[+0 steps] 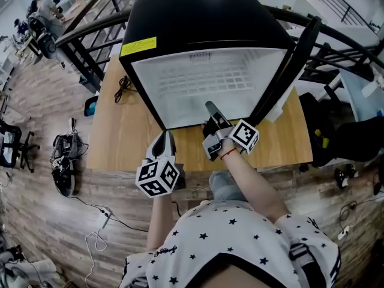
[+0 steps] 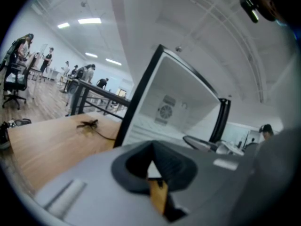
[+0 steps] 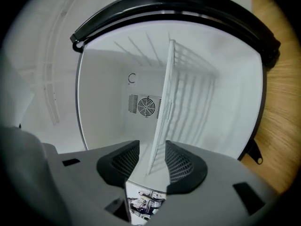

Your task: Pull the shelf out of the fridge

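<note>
Shelf edge lined up, not gripped

Left gripper idle outside fridge, jaws together, empty. Wire shelf seated inside, its front edge between right gripper's parted jaws. Risks: shallow bite slipping off; skewed pull jamming shelf.

Small black-cased fridge with a white interior stands on the light wooden table. Its mouth faces me and its black door is swung open on the right. White wire-grid shelf is inside, spanning the cavity from left wall to right wall at about mid-height. Round fan grille on the far wall behind it. Shelf's near edge lies between the parted jaws of my right gripper, pads not pressing it.
</note>
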A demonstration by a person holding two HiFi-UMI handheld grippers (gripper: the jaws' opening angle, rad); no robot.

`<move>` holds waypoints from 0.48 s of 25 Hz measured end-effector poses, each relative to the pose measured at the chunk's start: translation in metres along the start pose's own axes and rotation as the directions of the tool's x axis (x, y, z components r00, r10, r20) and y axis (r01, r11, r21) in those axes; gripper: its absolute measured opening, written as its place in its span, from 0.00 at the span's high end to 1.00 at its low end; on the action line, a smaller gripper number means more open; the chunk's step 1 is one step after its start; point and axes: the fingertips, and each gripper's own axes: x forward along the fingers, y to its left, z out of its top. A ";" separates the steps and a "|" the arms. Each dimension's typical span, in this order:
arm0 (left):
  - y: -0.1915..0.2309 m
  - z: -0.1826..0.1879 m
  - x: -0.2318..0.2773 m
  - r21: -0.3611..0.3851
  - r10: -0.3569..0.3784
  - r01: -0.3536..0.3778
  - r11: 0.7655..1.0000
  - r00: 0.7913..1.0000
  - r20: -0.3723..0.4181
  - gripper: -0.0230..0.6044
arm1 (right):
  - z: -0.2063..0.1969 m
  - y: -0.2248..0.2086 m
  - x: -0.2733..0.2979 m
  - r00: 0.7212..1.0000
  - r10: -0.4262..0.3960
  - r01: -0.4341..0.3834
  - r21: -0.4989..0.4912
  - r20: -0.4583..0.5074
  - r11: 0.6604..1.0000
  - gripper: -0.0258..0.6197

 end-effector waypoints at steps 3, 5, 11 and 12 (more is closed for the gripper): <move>0.002 -0.001 0.005 0.002 0.003 -0.003 1.000 1.000 -0.002 0.95 | 0.011 -0.009 0.014 1.000 -0.008 0.007 0.052 0.029 0.999 0.75; 0.002 -0.001 0.007 0.004 0.007 -0.007 1.000 1.000 -0.004 0.95 | 0.017 -0.013 0.024 0.999 -0.014 0.009 0.087 0.047 0.996 0.75; 0.007 -0.003 0.015 0.003 0.025 -0.025 1.000 1.000 -0.012 0.95 | 0.034 -0.020 0.054 0.995 -0.034 0.021 0.132 0.090 0.991 0.75; 0.009 -0.002 0.016 0.001 0.030 -0.030 1.000 0.999 -0.012 0.95 | 0.036 -0.020 0.059 0.995 -0.039 0.027 0.133 0.094 0.991 0.75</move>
